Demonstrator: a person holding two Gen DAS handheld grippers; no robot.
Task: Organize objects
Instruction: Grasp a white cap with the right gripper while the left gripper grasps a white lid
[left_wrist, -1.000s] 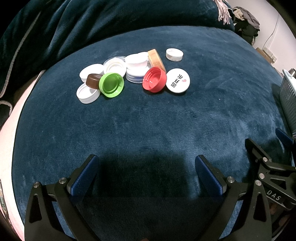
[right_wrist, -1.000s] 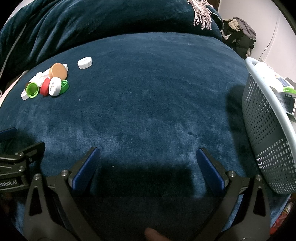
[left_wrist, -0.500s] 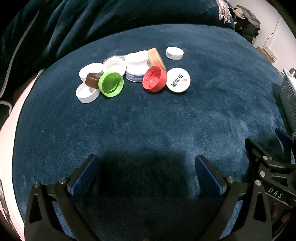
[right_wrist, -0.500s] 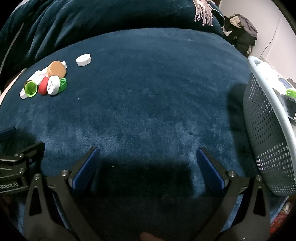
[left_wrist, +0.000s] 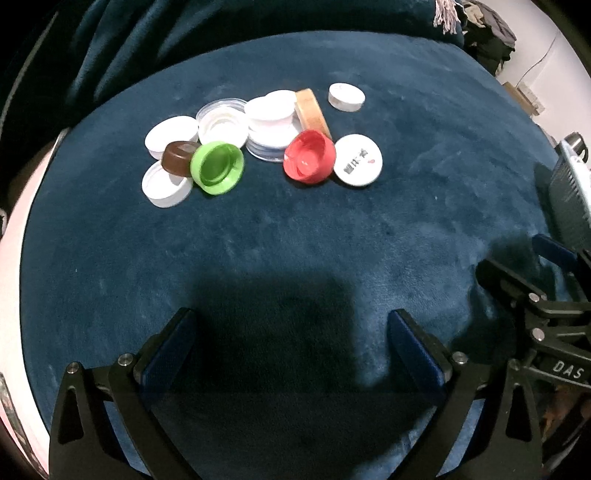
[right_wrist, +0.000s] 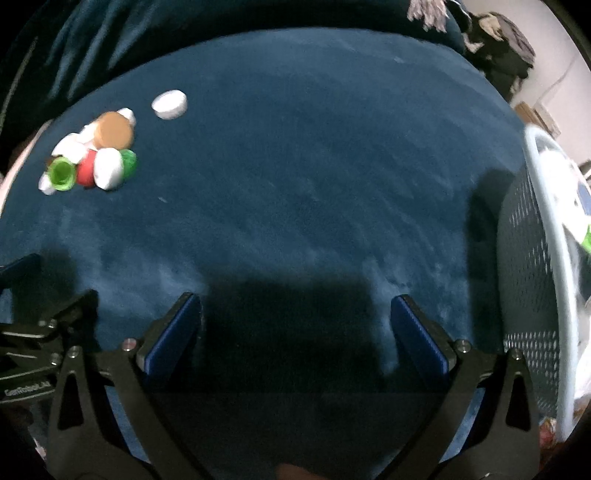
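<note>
Bottle caps (left_wrist: 258, 136) heaped on dark blue plush blanket (left_wrist: 295, 240), far ahead of both tongs. Mesh basket (right_wrist: 532, 295) at right edge. Left tongs (left_wrist: 291, 332) and right tongs (right_wrist: 295, 317) spread wide, empty, low over blanket. Green cap (left_wrist: 217, 168), red cap (left_wrist: 309, 157) tipped on edge; one white cap (left_wrist: 346, 96) apart.

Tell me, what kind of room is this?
Probably a bedroom or living room at home, not a lab. The caps lie on a plush blue blanket, a laundry-style basket stands at the right, and clothes are heaped by the wall.
</note>
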